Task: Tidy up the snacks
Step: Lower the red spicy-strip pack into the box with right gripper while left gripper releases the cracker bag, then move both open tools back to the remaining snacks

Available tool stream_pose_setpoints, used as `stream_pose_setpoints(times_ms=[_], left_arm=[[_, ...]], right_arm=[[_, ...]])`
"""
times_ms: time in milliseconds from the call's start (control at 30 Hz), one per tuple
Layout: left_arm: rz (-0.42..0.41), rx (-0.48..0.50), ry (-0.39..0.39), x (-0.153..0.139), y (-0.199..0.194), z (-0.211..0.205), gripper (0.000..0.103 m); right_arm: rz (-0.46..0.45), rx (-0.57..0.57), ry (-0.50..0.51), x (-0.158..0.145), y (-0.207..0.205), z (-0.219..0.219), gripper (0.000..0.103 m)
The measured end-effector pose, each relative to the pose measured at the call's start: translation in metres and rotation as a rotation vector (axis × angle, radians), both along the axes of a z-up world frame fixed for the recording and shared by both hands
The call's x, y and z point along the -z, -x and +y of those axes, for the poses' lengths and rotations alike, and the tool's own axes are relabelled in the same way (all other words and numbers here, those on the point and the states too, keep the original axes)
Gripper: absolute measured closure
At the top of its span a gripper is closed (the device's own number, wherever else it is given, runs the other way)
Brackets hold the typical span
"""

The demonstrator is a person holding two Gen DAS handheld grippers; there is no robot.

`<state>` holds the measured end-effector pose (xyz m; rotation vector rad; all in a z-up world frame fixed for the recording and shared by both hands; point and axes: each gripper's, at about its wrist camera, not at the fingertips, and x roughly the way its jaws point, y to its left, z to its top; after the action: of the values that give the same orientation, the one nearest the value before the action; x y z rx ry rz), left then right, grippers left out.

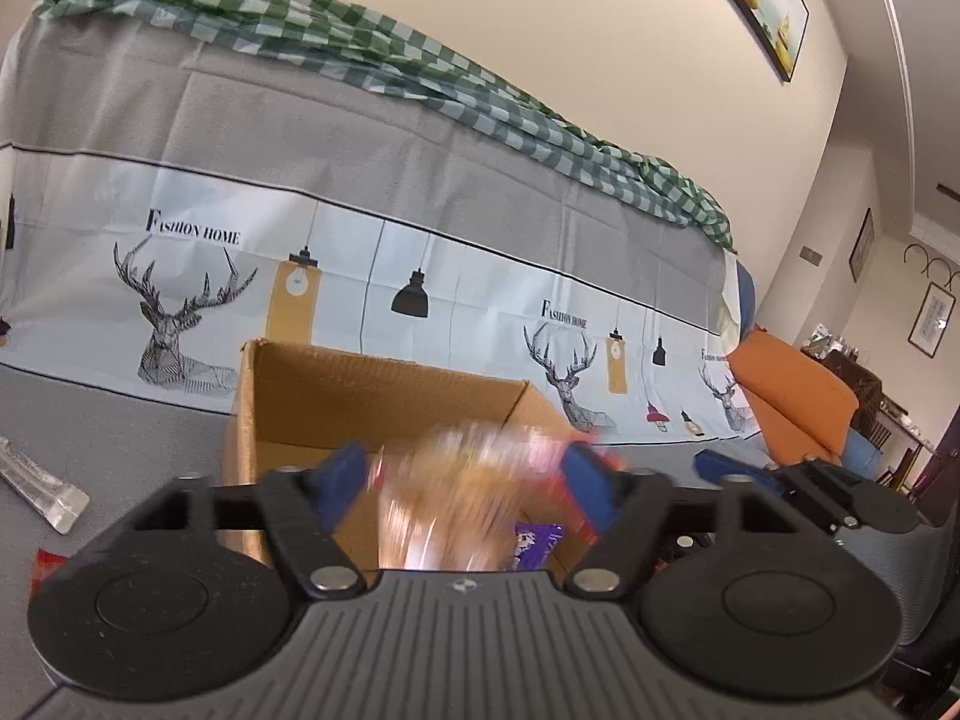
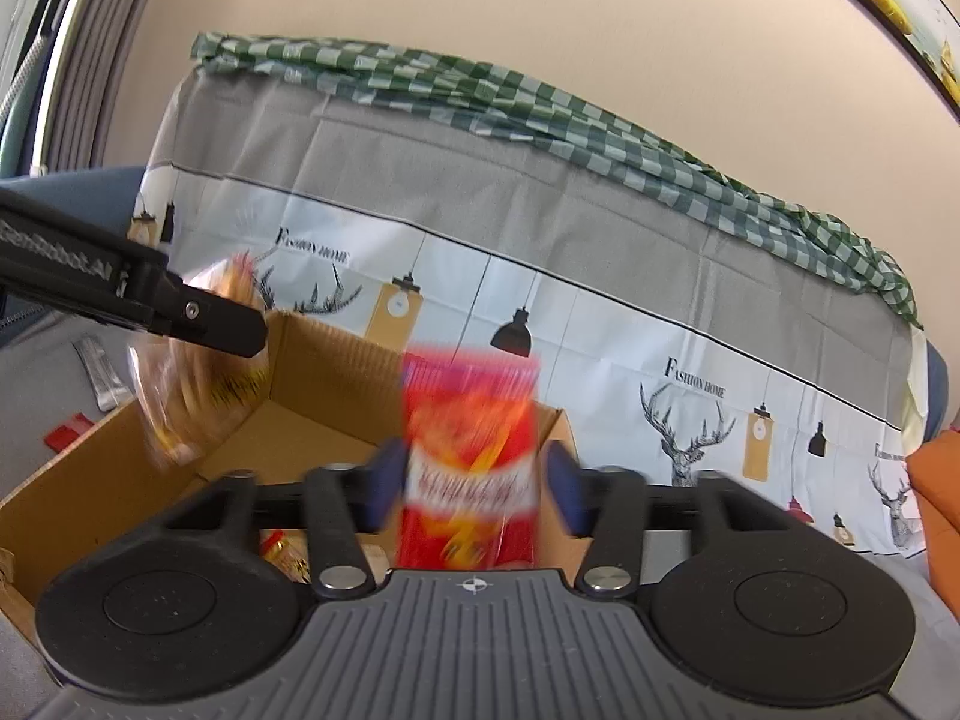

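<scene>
An open cardboard box (image 1: 384, 367) stands on the grey sofa seat, right in front of both grippers. My left gripper (image 1: 465, 480) is open over it. A blurred clear bag of golden snacks (image 1: 462, 498) sits between its blue pads (image 1: 343, 480) without touching them. My right gripper (image 2: 474, 483) is open too, and a blurred red snack packet (image 2: 471, 468) hangs upright between its pads with a gap on each side. In the right wrist view the left gripper's black finger (image 2: 210, 319) reaches over the box rim (image 2: 336, 354) with the golden bag (image 2: 192, 384) below it. A purple packet (image 1: 537, 543) lies inside the box.
A clear plastic wrapper (image 1: 42, 492) and a red packet (image 1: 48, 558) lie on the seat left of the box. A yellow-red snack (image 2: 279, 543) lies in the box. The sofa back with the deer-print cover (image 1: 180, 312) rises behind it. An orange cushion (image 1: 792, 396) is at the right.
</scene>
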<state>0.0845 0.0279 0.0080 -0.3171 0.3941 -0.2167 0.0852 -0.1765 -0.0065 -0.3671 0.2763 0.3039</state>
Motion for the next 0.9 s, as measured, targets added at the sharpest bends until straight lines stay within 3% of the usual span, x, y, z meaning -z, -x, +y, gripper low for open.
stream_pose_setpoints(times_ms=[267,400,667,800,900], left_arm=[[-0.001,-0.028,0.015,-0.002,0.001,0.008,0.022],[0.012,-0.045,-0.013,-0.004,0.004,0.014,0.044],[0.115,-0.182,-0.029,-0.001,0.011,0.060,0.062],[0.138,-0.247,-0.002,-0.003,0.022,0.093,0.065],[0.166,-0.255,0.066,-0.006,0.026,0.121,0.069]], right_arm=[[-0.023,0.013,-0.002,-0.002,-0.002,0.001,0.035],[-0.022,0.028,-0.023,-0.004,-0.002,0.008,0.035],[-0.049,-0.006,-0.129,-0.015,0.011,0.037,0.037],[-0.061,-0.059,-0.211,-0.023,0.023,0.056,0.058],[-0.033,-0.096,-0.277,-0.026,0.027,0.071,0.072]])
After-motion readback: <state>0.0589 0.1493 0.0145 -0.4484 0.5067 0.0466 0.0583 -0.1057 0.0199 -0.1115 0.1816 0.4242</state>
